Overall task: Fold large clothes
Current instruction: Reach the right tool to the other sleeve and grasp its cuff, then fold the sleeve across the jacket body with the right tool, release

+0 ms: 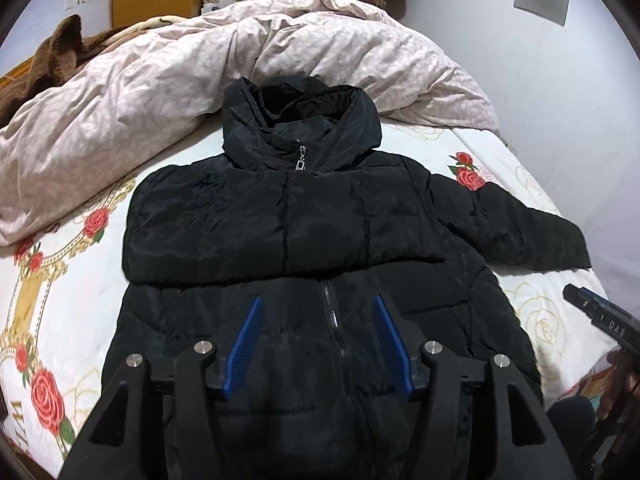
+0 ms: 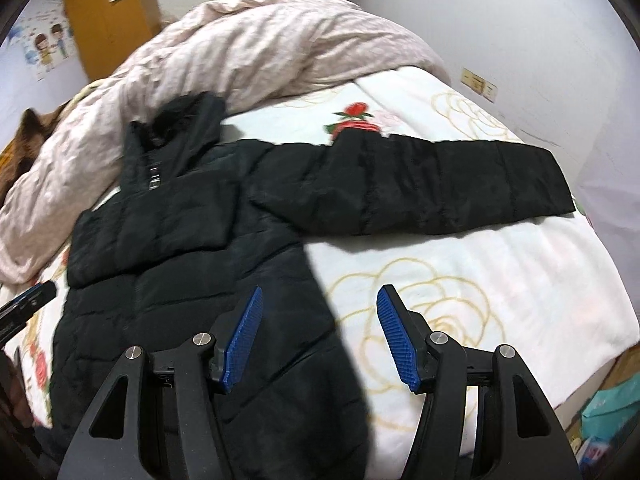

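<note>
So the bed (image 1: 516, 160) is the biggest thing here – it has a white sheet w/ red roses and gold swirls on it. A big pink blanket (image 1: 160, 80) is bunched up at the far end, touching the hood of the coat. A brown furry thing (image 1: 52, 52) sits past the blanket on the left.

The black puffy coat (image 1: 320, 220) lies flat on the bed, front side up, zipped, hood (image 1: 296, 120) at the far end. One sleeve is folded across the chest. The other sleeve (image 2: 420, 184) sticks straight out to the right on the sheet.

The left gripper (image 1: 318, 340) hangs over the bottom part of the coat, near the zip. Its blue pads (image 1: 244, 348) are apart & nothing is between them. The right gripper (image 2: 320, 336) hangs over the coat's right edge – one pad over the coat, one over the sheet. It's let go too, pads apart, holding nothing.

The little silver zip pull (image 1: 301, 158) sits at the neck.
</note>
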